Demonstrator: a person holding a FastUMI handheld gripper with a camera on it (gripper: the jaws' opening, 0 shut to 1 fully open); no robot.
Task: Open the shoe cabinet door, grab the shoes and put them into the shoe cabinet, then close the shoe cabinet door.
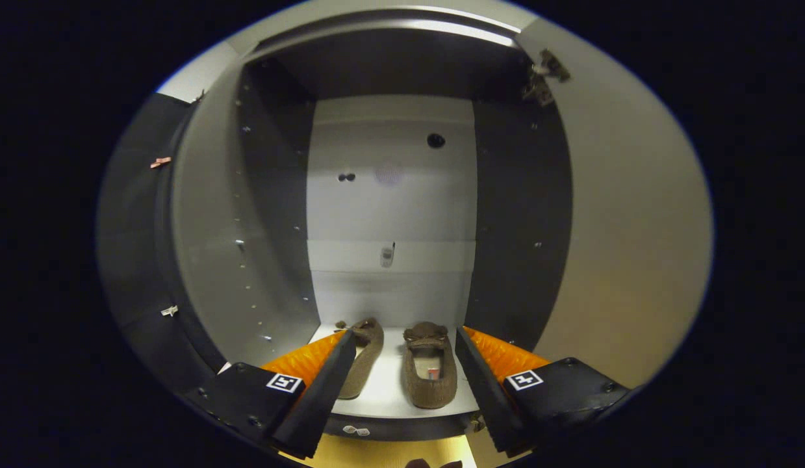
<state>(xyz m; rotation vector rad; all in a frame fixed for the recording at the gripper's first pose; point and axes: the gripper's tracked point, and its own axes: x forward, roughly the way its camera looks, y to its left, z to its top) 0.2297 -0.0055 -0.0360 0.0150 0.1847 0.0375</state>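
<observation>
The gripper (402,383) is nearest. Its two black fingers (324,390) are spread wide apart and hold nothing. Each finger has an orange ridged part behind it and a black block with a small black-and-white square sticker (284,382). The marks on the stickers are a pattern, not words.

Just past the fingertips is the shoe cabinet (389,195), and its inside can be seen. The front edge of the bottom shelf (389,396) is dark, and a tiny pale tag sits on that edge. The top of the shelf is white and smooth.

Two shoes stand on the shelf. They are brown, soft and fuzzy, like knitted slippers. The left shoe (363,357) lies close to the left edge of the shelf, and the tip of the left finger covers part of it. The right shoe (431,367) lies near the middle of the shelf, between the two fingers. Its open top faces up, and a small red and white label is inside, too small to read. Both shoes point toward the back of the cabinet and do not touch each other.

The side walls are dark grey with rows of little holes. The back wall is white, with a round dark hole high up. A metal hinge (544,78) sits at the top right. The pale door (629,247) swings out on the right side.
</observation>
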